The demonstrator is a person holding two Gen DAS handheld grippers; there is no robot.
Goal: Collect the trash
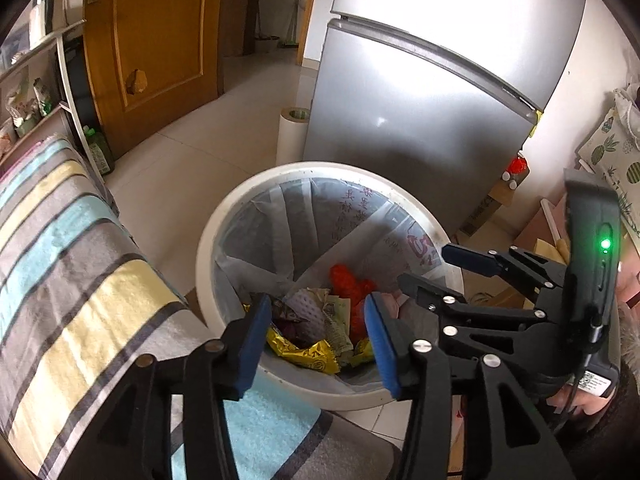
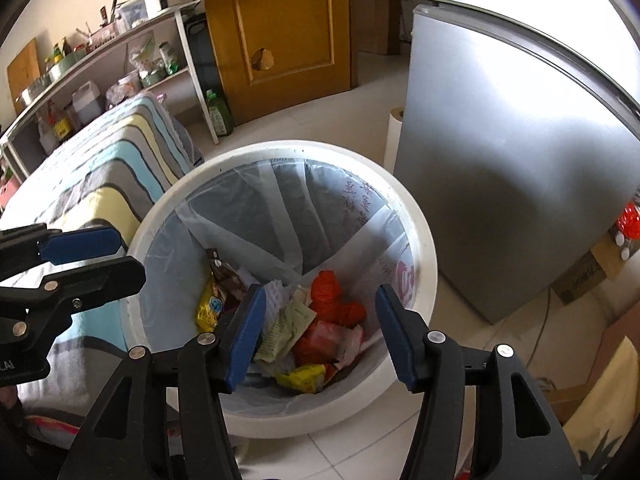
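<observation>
A white round trash bin (image 1: 224, 216) (image 2: 424, 240) lined with a clear bag stands on the tiled floor. Trash lies at its bottom: a red bag (image 1: 348, 280) (image 2: 328, 292), yellow wrappers (image 1: 308, 354) (image 2: 304, 376), a white foam net (image 1: 306, 312) and a pale green packet (image 2: 288, 324). My left gripper (image 1: 316, 300) (image 2: 128, 254) hangs over the bin's near left rim, open, with nothing between its blue pads. My right gripper (image 2: 320, 290) (image 1: 426, 266) hovers above the bin's right side, also open and empty.
A silver fridge (image 1: 420, 100) (image 2: 500, 160) stands just behind the bin. A striped cloth (image 1: 60, 260) covers furniture on the left. A white roll (image 1: 292, 132), a wooden door (image 1: 152, 52), a cluttered shelf (image 2: 100, 60) and a cardboard box (image 2: 580, 276) surround the spot.
</observation>
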